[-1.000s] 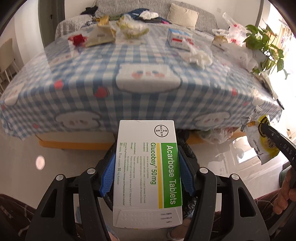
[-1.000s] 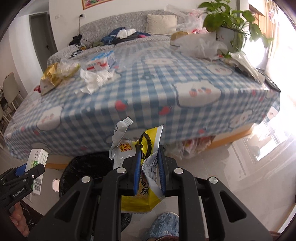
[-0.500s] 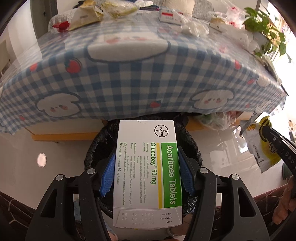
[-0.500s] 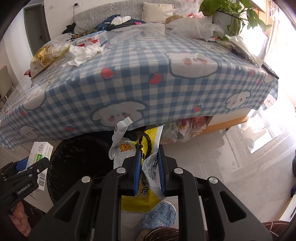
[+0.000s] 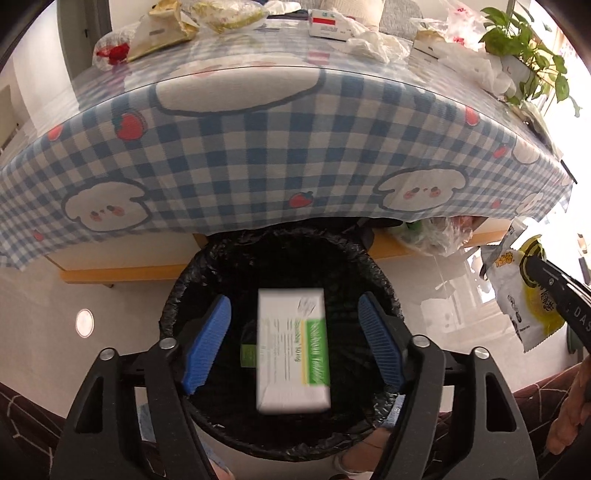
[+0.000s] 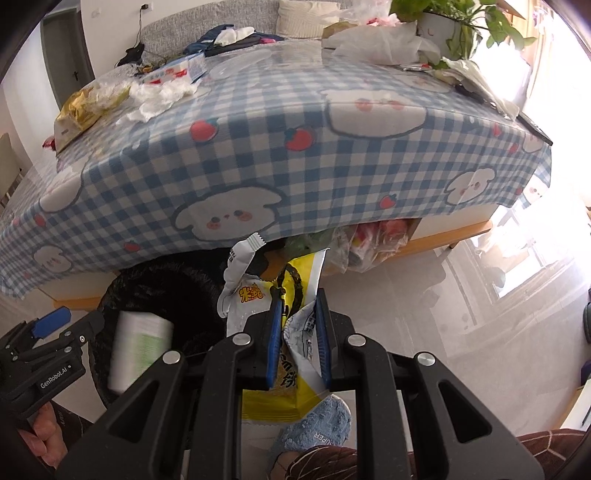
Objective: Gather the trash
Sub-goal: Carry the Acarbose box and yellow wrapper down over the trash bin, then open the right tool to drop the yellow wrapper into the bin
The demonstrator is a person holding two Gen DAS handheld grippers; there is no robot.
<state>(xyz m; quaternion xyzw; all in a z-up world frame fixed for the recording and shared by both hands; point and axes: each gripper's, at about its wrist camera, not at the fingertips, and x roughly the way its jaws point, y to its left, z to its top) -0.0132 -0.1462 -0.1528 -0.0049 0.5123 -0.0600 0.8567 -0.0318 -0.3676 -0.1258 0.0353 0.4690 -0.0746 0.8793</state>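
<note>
A white and green tablet box (image 5: 291, 349) falls, blurred, into the black-lined trash bin (image 5: 177, 295) below my left gripper (image 5: 293, 339). The left jaws are opening and their blue pads stand clear of the box on both sides. From the right wrist the same box (image 6: 138, 354) shows inside the bin (image 6: 162, 280), beside the left gripper (image 6: 55, 332). My right gripper (image 6: 297, 332) is shut on a yellow and white snack wrapper (image 6: 280, 288), held to the right of the bin. In the left wrist view that wrapper (image 5: 517, 295) hangs at the right edge.
A table with a blue checked cloth (image 5: 258, 147) overhangs the bin. On it lie crumpled tissues (image 6: 159, 96), snack bags (image 5: 166, 26), a small carton (image 5: 328, 22) and a potted plant (image 5: 524, 48). Plastic bags (image 6: 369, 240) sit under the table. A blue slipper (image 6: 317, 428) is below.
The left jaws opened and let go of the tablet box, which now drops into the bin. Both grippers sank lower toward the bin. The right gripper keeps its hold on the wrapper.
</note>
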